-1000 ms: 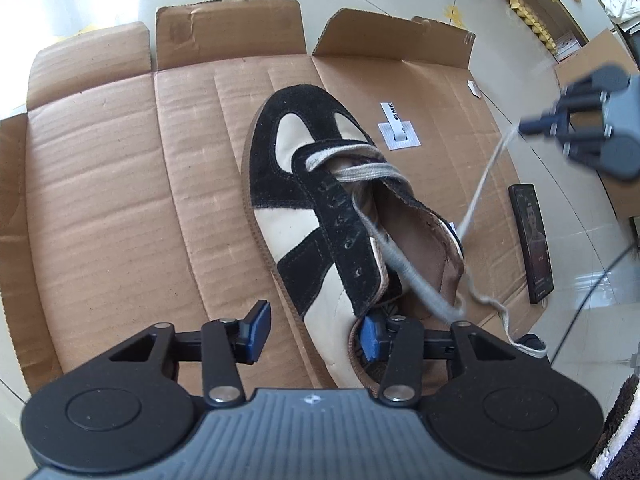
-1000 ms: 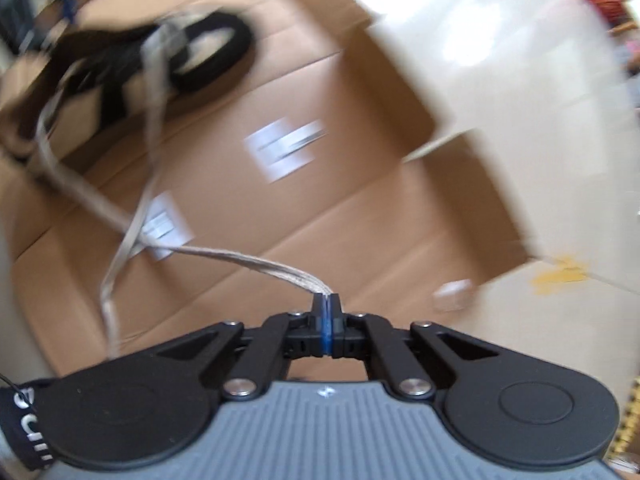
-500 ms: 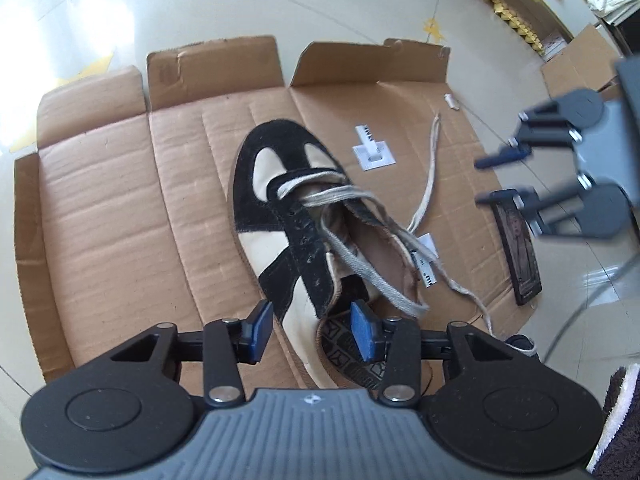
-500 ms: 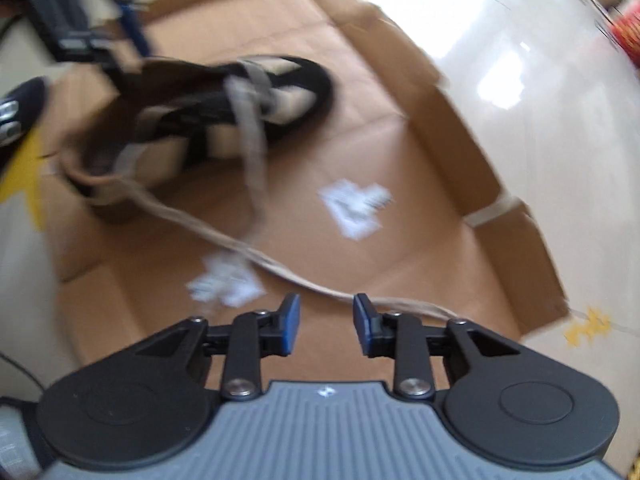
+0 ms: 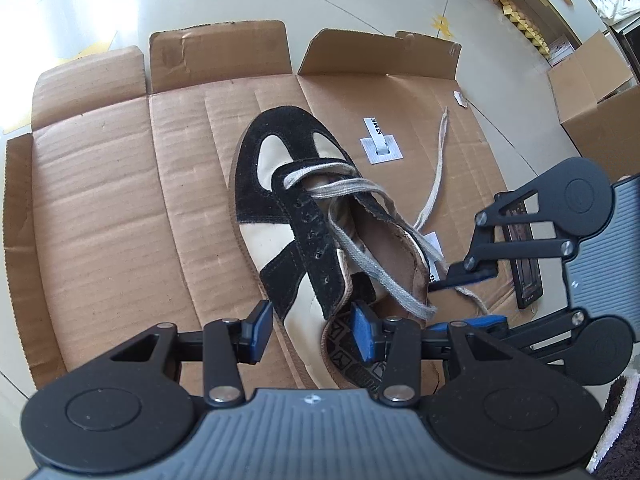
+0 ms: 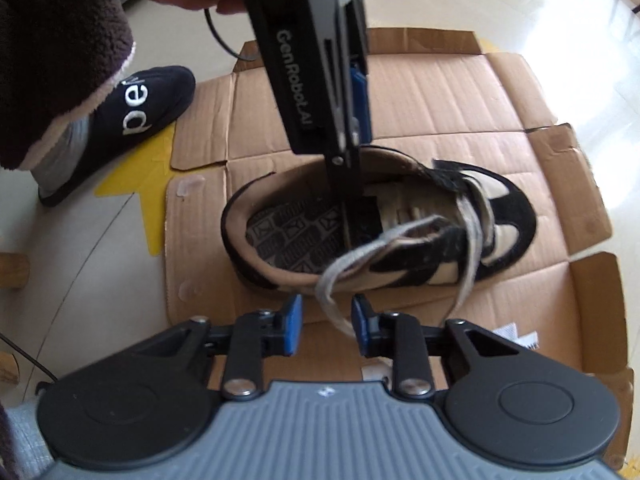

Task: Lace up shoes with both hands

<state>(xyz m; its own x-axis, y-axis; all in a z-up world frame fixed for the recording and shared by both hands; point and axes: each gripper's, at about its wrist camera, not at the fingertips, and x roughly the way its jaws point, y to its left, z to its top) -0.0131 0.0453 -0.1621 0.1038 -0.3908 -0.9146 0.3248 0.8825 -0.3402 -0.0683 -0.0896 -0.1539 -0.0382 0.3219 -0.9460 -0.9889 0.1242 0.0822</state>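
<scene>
Cardboard (image 5: pixel 100 200), a flattened box with its flaps open, lies on the pale tiled floor, and the shoe (image 5: pixel 288 208) sits in the middle of it. It is black suede and cream, with its toe pointing away from me in the left view.

My left gripper (image 5: pixel 310 334) stands about half open over the heel end. It straddles the shoe's side wall: one blue pad is down inside the opening above the patterned insole, and the other is outside, just clear of the cream leather. It pinches nothing.

The grey lace (image 5: pixel 360 256) crosses the lowest eyelets near the toe. It then trails loose over the tongue and out over the collar on the right-hand side. One end runs off across the board past a white label (image 5: pixel 380 144).

My right gripper (image 6: pixel 326 326) comes in low beside the shoe. Its jaws are apart and closing, with a slack loop of the lace hanging between the pads (image 6: pixel 294 326). I cannot see the pads pressing it yet.

A dark phone (image 5: pixel 528 268) lies at the board's right edge. In the right view, a foot in a navy slipper (image 6: pixel 132 108) rests on the floor beyond the heel.
</scene>
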